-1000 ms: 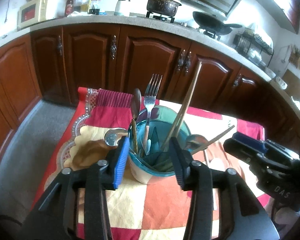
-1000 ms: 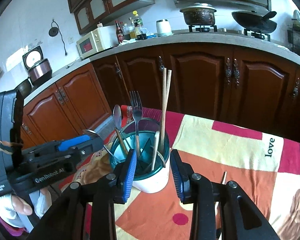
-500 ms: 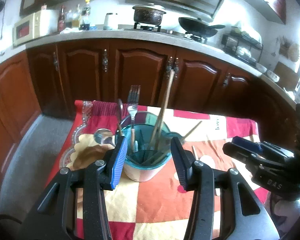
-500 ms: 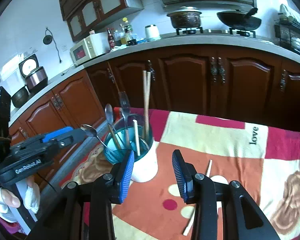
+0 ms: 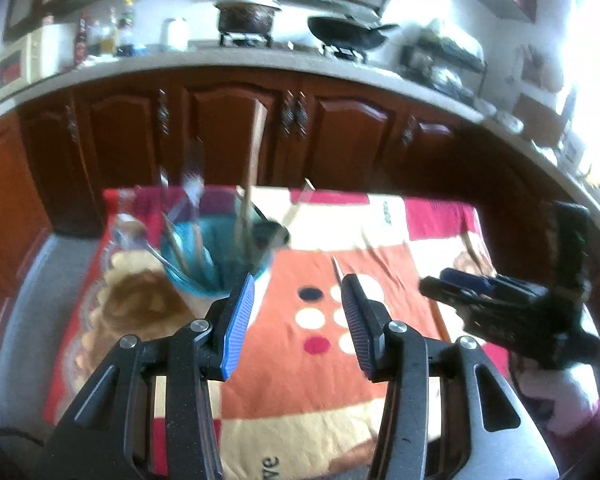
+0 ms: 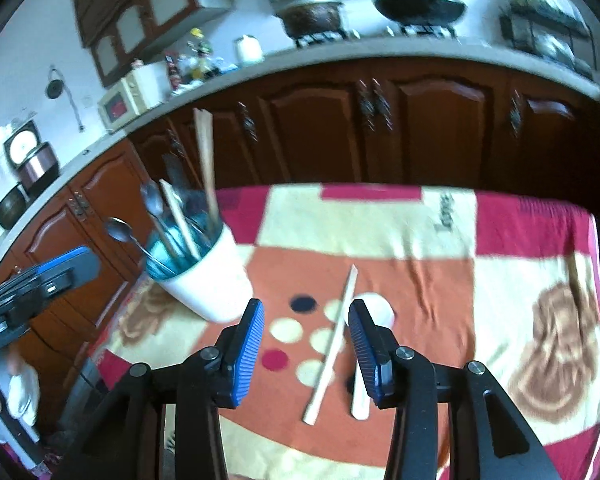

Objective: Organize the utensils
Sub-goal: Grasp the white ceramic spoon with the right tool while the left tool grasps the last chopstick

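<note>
Utensils are seen standing in a white holder (image 6: 210, 284) with a teal inner rim, at the left centre of the right wrist frame, on a patterned cloth (image 6: 440, 280) of red, orange and cream blocks. Spoons (image 6: 118, 230), pale flat handles and a tall pair of chopsticks (image 6: 206, 160) are held upright or leaning inside it. In the left wrist frame the same holder (image 5: 216, 264) is shown left of centre, blurred, with the chopsticks (image 5: 252, 176) rising from it.

One loose chopstick (image 6: 334, 340) is laid on the cloth in the lower centre of the right wrist frame, running from the orange block down between the finger pads. A white spoon (image 6: 374, 320) is set just right of it, partly hidden behind the right pad.

The right gripper (image 6: 306, 340) is held above the cloth with its blue pads spread wide apart, and nothing is gripped between them. The left gripper (image 5: 296, 312) is likewise spread wide over the dotted orange patch at the lower centre of its frame, and nothing is clasped. A thin stick (image 5: 336, 268) on the cloth is glimpsed just beyond its pads.

Each gripper is also caught by the other camera: the left one (image 6: 40, 280) at the left edge, the right one (image 5: 500, 304) at the right edge.

Dark wooden cabinets (image 6: 380, 120) are spread across the upper half of both frames.
</note>
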The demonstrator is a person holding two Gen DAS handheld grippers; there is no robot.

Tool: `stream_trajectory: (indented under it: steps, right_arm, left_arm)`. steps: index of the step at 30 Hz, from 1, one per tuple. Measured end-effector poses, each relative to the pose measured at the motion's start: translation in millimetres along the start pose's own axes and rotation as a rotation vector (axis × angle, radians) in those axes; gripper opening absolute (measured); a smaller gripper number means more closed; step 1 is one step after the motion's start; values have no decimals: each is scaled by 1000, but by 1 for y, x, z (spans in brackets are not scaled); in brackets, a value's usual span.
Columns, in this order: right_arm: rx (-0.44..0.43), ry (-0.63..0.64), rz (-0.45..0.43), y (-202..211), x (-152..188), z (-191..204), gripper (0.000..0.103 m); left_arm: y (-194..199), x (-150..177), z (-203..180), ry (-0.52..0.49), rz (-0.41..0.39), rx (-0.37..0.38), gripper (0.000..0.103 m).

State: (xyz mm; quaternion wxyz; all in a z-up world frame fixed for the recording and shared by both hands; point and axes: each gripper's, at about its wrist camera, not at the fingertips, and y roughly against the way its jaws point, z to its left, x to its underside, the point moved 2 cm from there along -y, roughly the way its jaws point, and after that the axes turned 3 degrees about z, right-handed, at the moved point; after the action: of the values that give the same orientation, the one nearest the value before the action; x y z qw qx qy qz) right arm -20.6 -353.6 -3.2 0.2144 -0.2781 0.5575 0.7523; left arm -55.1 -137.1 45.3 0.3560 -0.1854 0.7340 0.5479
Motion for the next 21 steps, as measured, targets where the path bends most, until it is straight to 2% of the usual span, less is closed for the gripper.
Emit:
stream_trajectory:
  steps: [8, 14, 17, 19, 21]
  right_arm:
    - [30, -77, 134, -58, 39, -42, 41]
    - [61, -78, 196, -99, 44, -54, 39]
    - [81, -73, 213, -116, 42, -59, 29]
    - [68, -76, 207, -122, 41, -63, 18]
    - [66, -78, 199, -121, 40, -66, 15]
  left_arm:
    - [-43, 36, -35, -71, 134, 28, 45]
    - [-69, 42, -48, -94, 188, 28, 45]
    - [-84, 41, -51, -89, 216, 30, 45]
    - [-94, 40, -54, -85, 233, 29, 45]
    - [-106, 37, -58, -73, 249, 37, 45]
